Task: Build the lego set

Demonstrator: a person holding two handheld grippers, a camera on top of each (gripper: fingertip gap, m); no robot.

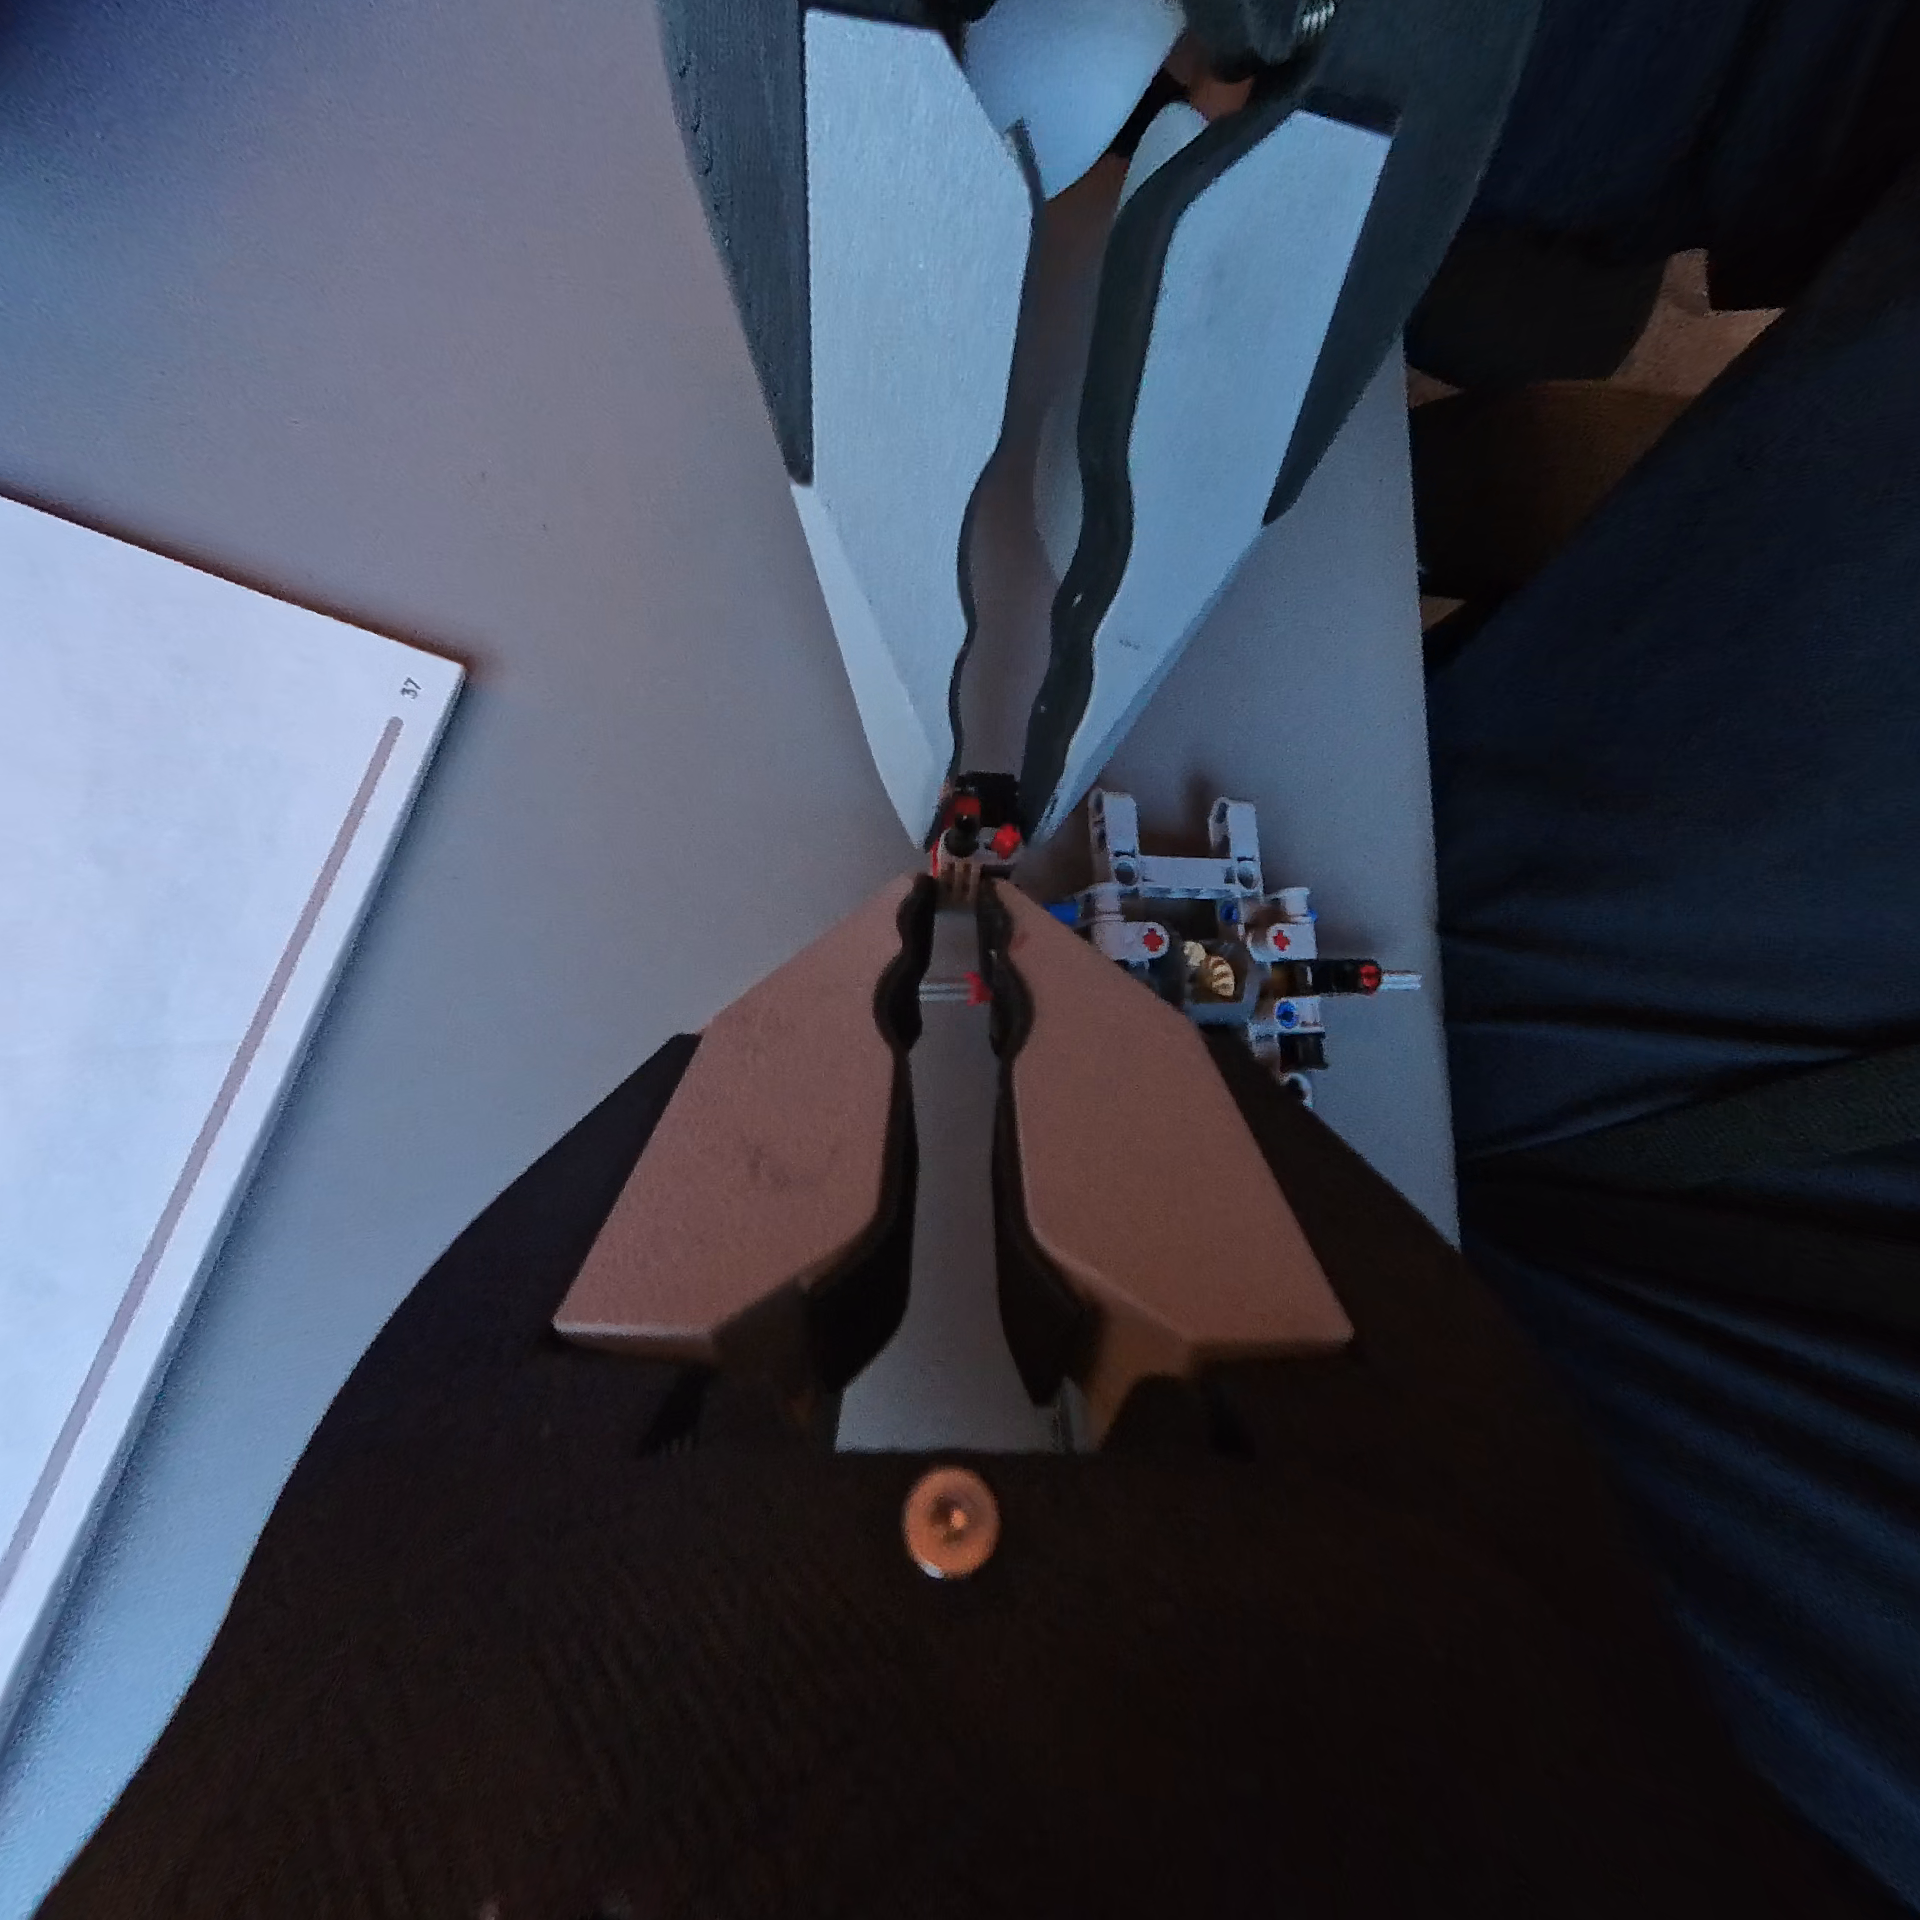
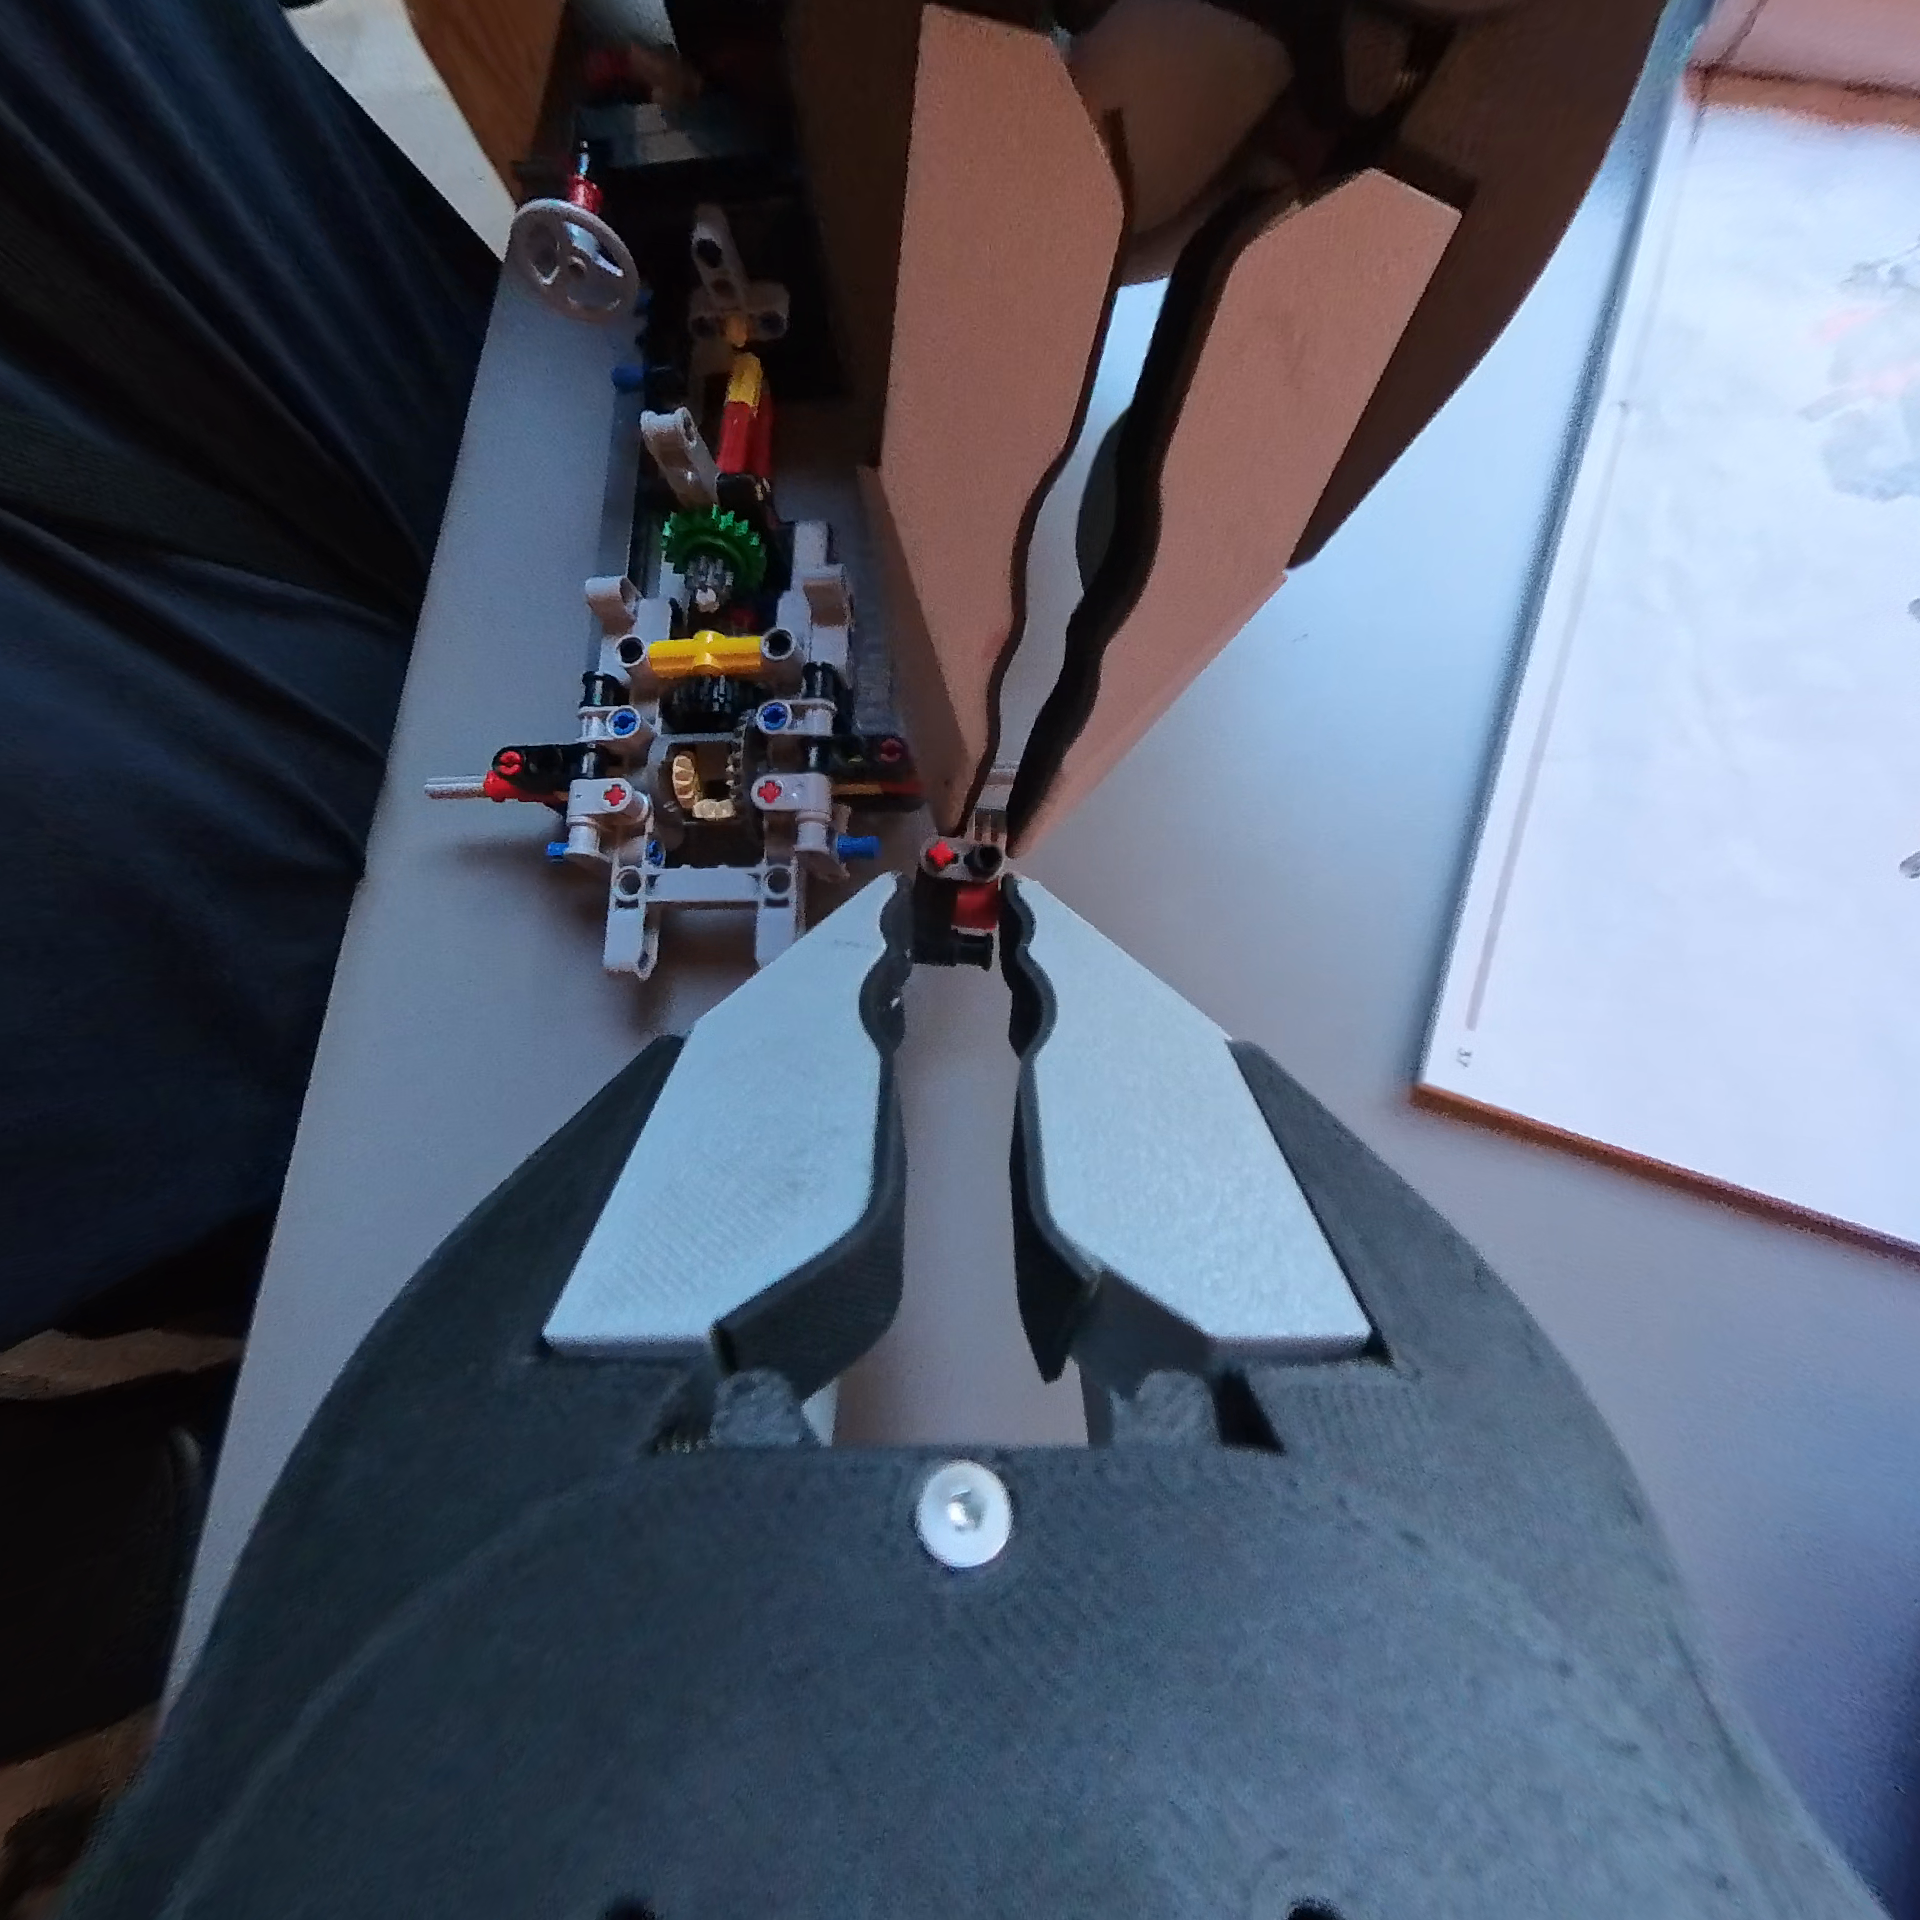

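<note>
Meeting tip to tip above the grey bench, the two grippers share one small part assembly of grey, black and red pieces. The left gripper, with tan fingers, has its jaws narrow and pressed on the grey ribbed end. The right gripper, with silver fingers, has its jaws closed on the black and red end. Just beside the tips, toward the bench edge, lies a larger grey building-brick chassis with gears and axles. A loose grey wheel lies farther along. An open white booklet rests on the other side.
</note>
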